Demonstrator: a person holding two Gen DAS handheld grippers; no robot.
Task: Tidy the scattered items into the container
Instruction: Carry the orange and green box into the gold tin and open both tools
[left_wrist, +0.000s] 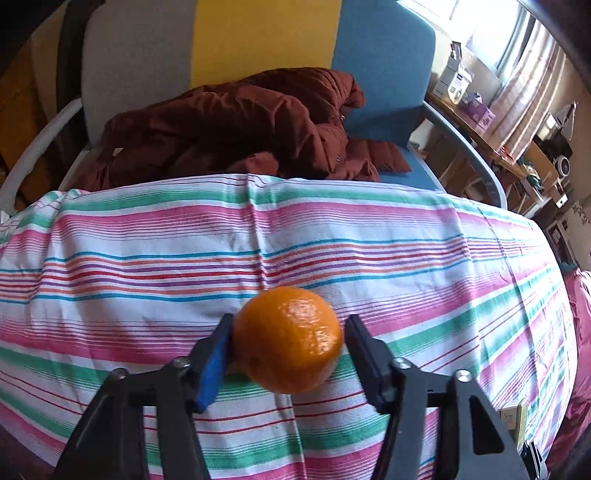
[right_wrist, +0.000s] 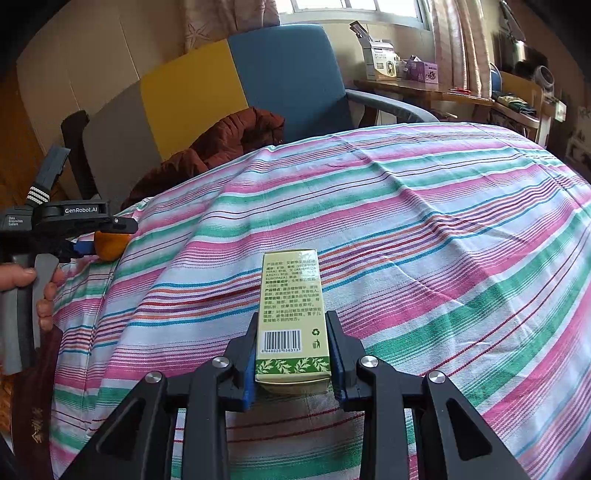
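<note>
- While the left gripper (left_wrist: 288, 332) hangs over the striped cloth (left_wrist: 147, 240), a mandarin orange (left_wrist: 288, 339) sits between its fingers (left_wrist: 212, 354); the blue-padded finger touches the fruit's left side, and a thin gap shows between the fruit and the other finger, so I cannot tell whether the grip is firm.
- From the right wrist view, the same left gripper (right_wrist: 83, 242) appears at the left edge, gripped by a bare hand (right_wrist: 37, 284), with the orange (right_wrist: 110, 245) peeking out beneath its black body, above the cloth's left edge.
- The right gripper (right_wrist: 293, 354) has its fingers (right_wrist: 338, 354) clamped on the two long sides of a yellow-green carton (right_wrist: 291, 314), barcode and printed text facing up, the carton pointing away from the camera over the striped cloth (right_wrist: 406, 221).
- The cloth covers a rounded surface; whether it is a desk or a bed cannot be told.
- Beyond it stands a grey, yellow and blue sofa (left_wrist: 384, 66) with a rust-brown quilted jacket (left_wrist: 236, 125) heaped on the seat.
- Further right, a wooden side desk (right_wrist: 417, 90) near the window carries small boxes.
- No container shows in either view.
</note>
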